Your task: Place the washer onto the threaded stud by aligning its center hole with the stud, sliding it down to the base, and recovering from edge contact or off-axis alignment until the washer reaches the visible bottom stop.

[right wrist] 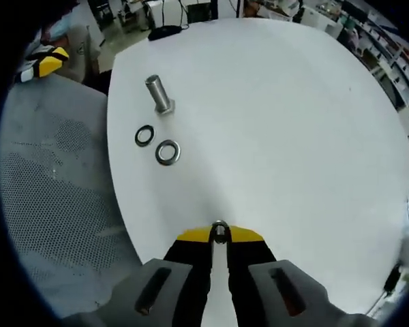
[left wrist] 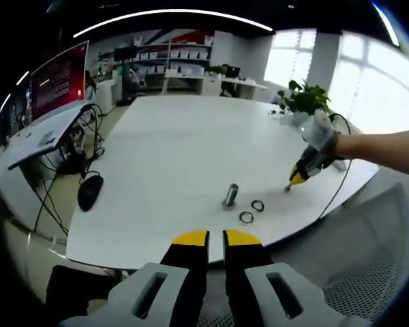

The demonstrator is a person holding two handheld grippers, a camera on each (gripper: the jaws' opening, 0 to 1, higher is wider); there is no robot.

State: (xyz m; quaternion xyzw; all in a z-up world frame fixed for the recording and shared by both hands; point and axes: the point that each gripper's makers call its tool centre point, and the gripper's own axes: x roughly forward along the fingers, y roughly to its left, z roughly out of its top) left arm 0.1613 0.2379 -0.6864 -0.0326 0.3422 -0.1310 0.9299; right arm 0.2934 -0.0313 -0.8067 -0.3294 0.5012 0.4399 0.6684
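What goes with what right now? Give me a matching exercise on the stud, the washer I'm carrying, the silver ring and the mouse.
Things:
1. stud
2. carried washer
3. silver ring
4. mouse

States:
A. black, near the table edge
B. standing upright, nothing on it
C. lying flat beside a darker ring
D. pinched in the shut right claw

Pairs: 1-B, 2-D, 3-C, 4-A
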